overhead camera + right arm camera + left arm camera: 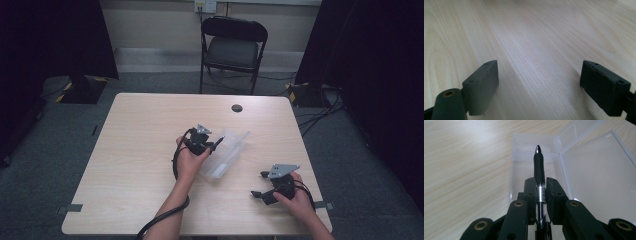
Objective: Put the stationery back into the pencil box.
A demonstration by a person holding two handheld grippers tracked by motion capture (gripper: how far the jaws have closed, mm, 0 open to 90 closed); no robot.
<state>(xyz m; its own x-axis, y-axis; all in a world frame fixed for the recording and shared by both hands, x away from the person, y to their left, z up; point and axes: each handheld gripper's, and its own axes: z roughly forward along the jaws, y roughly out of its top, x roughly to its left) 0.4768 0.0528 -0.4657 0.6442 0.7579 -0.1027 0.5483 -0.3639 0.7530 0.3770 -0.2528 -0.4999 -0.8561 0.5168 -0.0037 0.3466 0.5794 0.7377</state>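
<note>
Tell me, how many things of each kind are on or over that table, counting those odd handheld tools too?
Grippers: 2, the left gripper shut on the pen, the right gripper open over bare wood
Pens: 1, a black pen
Clear plastic cases: 1, the case lying open
Dark round spots on the table: 1, the spot
Total: 5

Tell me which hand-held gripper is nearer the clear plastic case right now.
Left. The left hand-held gripper, shut on a pen, hangs at the open clear case. The right hand-held gripper, jaws open, sits apart from it near the table's front edge.
</note>
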